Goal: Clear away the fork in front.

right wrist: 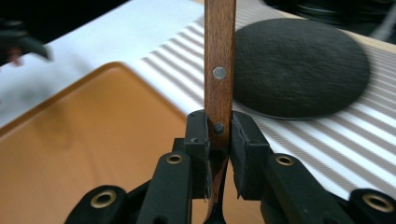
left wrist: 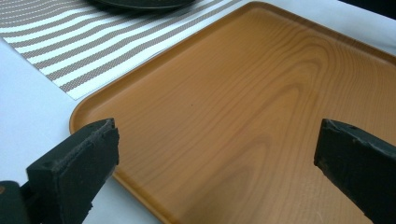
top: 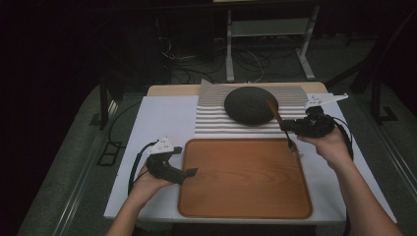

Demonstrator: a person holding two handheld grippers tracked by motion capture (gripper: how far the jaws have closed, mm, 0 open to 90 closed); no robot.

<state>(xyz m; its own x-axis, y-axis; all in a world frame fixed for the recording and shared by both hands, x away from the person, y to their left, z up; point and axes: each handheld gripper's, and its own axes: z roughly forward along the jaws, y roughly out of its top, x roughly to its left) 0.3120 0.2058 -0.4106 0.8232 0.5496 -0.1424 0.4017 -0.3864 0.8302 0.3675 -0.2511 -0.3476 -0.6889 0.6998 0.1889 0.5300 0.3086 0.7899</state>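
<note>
While the left tool (top: 189, 172) hangs over the near left edge of the tray (top: 246, 206), its jaws stand wide apart with nothing between them. From the left gripper view the two black jaws frame bare wood grain, and the tray's rounded corner lies just beyond the left jaw. The tray is orange-brown wood and sits on the white worktop (top: 162, 113), near the person's side.

Beyond the tray lies a striped mat (top: 211, 120), touching or nearly touching the tray's far edge. A dark round plate (top: 248, 104) rests on the mat.

The right tool (right wrist: 218, 133) is clamped on a fork (top: 285, 132) by its wooden handle, which shows two metal rivets in the right gripper view. From the high view the handle slants up toward the plate's right side, and the metal end points down over the tray's far right corner; it looks like a fork, though the tip is too small to be sure. The right hand (top: 332, 145) holds that tool above the worktop's right part, well apart from the left hand (top: 147, 184).
</note>
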